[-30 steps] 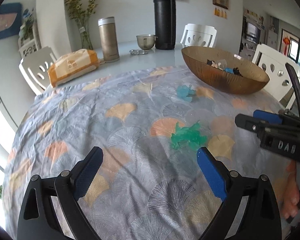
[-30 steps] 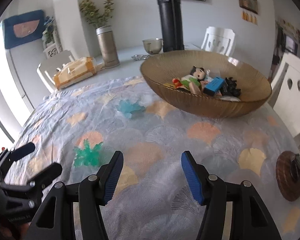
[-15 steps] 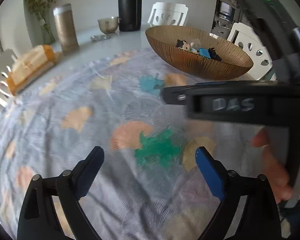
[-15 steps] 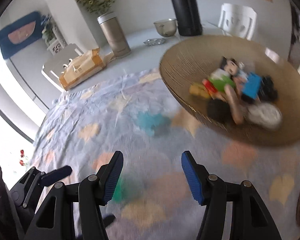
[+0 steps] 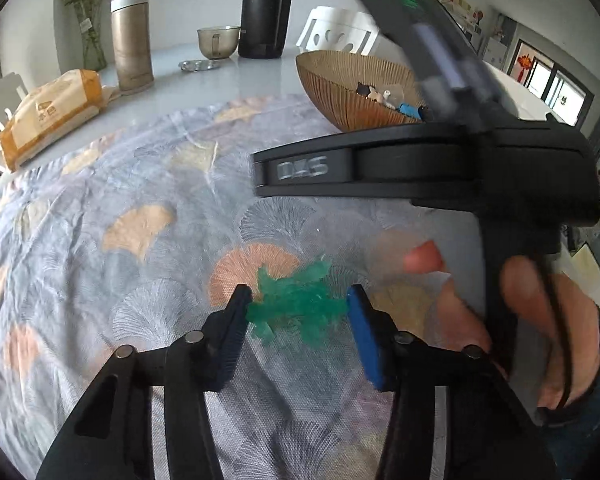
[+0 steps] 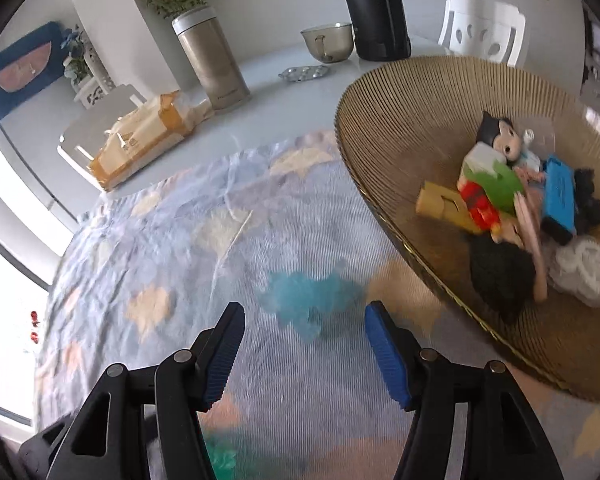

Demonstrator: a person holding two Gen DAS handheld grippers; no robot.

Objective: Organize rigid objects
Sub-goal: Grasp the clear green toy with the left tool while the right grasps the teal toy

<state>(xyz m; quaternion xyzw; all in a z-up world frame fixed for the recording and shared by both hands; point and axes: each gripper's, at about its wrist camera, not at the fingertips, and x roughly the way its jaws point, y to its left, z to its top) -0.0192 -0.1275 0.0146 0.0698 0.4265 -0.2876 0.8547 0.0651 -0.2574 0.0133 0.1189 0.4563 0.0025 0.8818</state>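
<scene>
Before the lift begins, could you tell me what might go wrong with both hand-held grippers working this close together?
1. The left hand-held gripper, whose jaws have just been closing, pinches the spiky green toy by its edges; it could slip out on lifting.
2. The right hand-held gripper crosses close above the left one's work area; they may collide.
3. The blue toy lies beside the bowl; the right gripper's fingers could knock the rim.

Toys point(image 6: 500, 200) in bowl point(image 6: 400, 92) — on tablecloth point(image 6: 180, 240)

green toy point(image 5: 296, 304), leaf-patterned grey cloth point(image 5: 140, 280)
</scene>
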